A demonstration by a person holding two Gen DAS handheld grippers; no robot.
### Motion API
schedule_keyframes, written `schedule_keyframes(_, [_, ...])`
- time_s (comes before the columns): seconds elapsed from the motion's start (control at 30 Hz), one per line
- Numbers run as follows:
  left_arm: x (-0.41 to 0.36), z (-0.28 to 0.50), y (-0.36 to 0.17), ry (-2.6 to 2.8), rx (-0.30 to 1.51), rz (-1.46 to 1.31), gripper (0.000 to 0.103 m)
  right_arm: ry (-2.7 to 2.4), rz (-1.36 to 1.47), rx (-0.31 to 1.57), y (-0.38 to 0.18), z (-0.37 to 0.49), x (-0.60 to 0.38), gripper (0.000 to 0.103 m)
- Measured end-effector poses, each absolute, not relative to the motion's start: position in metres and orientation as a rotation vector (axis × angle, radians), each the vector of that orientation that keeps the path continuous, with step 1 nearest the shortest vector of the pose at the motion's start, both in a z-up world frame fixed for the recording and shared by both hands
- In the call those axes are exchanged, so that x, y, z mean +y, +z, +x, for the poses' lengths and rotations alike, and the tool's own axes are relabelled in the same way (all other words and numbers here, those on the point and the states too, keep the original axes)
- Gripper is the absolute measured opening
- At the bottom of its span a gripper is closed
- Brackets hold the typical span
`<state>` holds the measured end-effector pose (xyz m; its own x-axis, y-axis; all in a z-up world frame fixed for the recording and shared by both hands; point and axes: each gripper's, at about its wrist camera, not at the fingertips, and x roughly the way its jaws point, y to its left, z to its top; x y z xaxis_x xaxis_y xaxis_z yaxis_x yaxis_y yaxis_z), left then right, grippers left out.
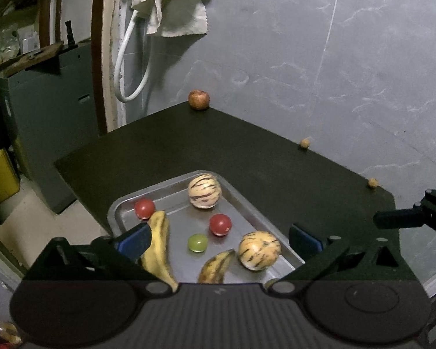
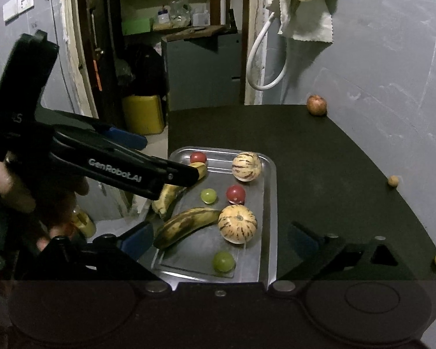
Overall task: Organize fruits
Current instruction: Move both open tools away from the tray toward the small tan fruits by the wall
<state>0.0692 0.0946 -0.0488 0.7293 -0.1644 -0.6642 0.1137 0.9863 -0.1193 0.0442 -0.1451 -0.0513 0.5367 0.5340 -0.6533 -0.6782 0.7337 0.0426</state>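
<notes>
Both the left gripper [image 1: 218, 240] and right gripper [image 2: 218, 240] are being held wide open, empty, above the steel tray [image 2: 271, 203] of fruits; the far apple [image 1: 199, 99] is probably being targeted next.

Left gripper [image 1: 218, 240] fingers spread wide over a steel tray [image 1: 117, 208] on the dark table [image 1: 247, 145], nothing btwn them. In tray: 2 striped melons [image 1: 204, 191], 2 red tomatoes [image 1: 220, 224], 1 green grape [image 1: 197, 243], 2 spotty bananas [image 1: 159, 250]. Apple [image 1: 199, 99] at table's far corner by the wall, 2 small brown nuts [image 1: 305, 143] along the right edge. Right gripper's finger [image 1: 404, 218] pokes in at right
</notes>
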Motion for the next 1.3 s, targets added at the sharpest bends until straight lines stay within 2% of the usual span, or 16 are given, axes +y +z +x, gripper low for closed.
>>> schedule_keyframes(0.7, [-0.024,0.051,0.003,-0.112,0.657,0.100,0.102,0.732,-0.095,0.552,-0.019,0.027,-0.267,0.102])
schedule_keyframes(1.0, [-0.040,0.045,0.013,-0.089,0.662,0.159,0.102,0.735,-0.013,0.522,-0.022,0.023,-0.288,0.102])
schedule_keyframes(1.3, [-0.042,0.075,0.014,-0.145,0.655,0.200,0.102,0.634,0.040,0.534,-0.028,0.038,-0.296,0.102])
